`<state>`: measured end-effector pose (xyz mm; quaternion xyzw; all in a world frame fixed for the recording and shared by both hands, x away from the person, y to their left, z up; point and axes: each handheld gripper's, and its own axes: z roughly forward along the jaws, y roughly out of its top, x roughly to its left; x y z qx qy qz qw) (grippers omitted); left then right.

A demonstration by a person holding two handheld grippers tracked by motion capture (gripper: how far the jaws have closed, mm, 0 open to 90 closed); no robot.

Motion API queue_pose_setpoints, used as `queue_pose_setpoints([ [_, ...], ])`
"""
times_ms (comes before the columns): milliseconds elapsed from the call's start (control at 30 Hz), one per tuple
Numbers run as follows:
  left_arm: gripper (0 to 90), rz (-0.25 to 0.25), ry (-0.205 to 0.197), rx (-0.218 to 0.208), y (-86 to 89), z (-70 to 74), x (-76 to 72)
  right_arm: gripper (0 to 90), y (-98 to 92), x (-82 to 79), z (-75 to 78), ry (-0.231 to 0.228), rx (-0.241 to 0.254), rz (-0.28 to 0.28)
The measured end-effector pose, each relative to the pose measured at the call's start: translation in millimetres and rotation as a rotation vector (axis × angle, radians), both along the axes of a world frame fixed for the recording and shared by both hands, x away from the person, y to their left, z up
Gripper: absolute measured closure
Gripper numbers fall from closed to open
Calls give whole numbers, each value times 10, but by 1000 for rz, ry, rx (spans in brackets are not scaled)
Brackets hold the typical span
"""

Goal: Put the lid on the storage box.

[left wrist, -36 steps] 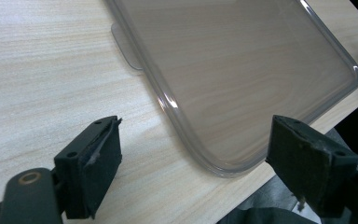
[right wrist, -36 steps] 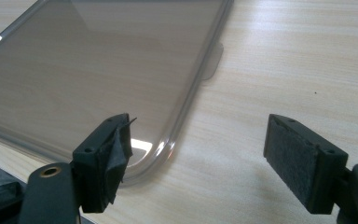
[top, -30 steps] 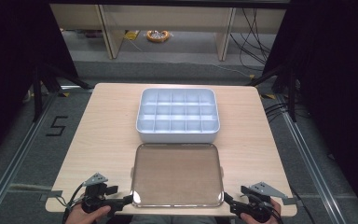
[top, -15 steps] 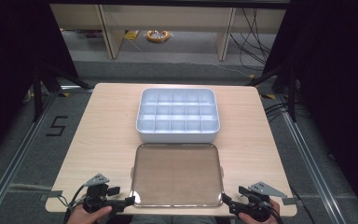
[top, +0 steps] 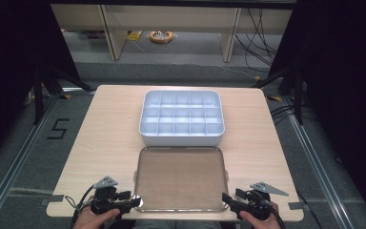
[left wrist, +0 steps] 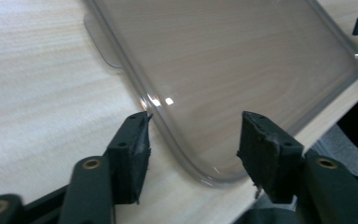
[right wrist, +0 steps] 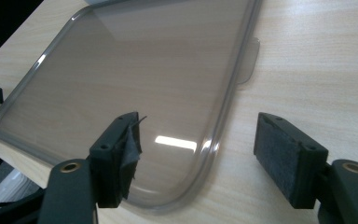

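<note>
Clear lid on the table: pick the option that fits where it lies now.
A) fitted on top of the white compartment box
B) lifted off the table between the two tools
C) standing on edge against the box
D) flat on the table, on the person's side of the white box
D: the clear lid lies flat on the table, on the person's side of the white compartment box, with the left tool and right tool open at its near corners.

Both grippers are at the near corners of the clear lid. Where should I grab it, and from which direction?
Take the clear lid by its raised rim at the two near corners, coming in low from the table's near edge. It lies flat, so only the rim gives the jaws something to close on. The left gripper and right gripper already straddle that rim, open.
</note>
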<state>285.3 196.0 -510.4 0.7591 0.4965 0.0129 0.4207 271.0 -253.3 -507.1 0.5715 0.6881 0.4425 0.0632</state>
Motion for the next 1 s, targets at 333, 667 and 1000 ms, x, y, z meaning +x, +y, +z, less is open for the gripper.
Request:
queue_pose_setpoints([
  [333, 572, 1, 16, 16, -3, -50, 232, 372, 40, 170, -51, 42, 53, -31],
  [667, 637, -1, 0, 32, -34, -55, 230, 424, 69, 231, -95, 107, 162, -113],
  [1000, 630, 12, -2, 11, -37, -59, 197, 635, 12, 134, -152, 207, 324, -110],
])
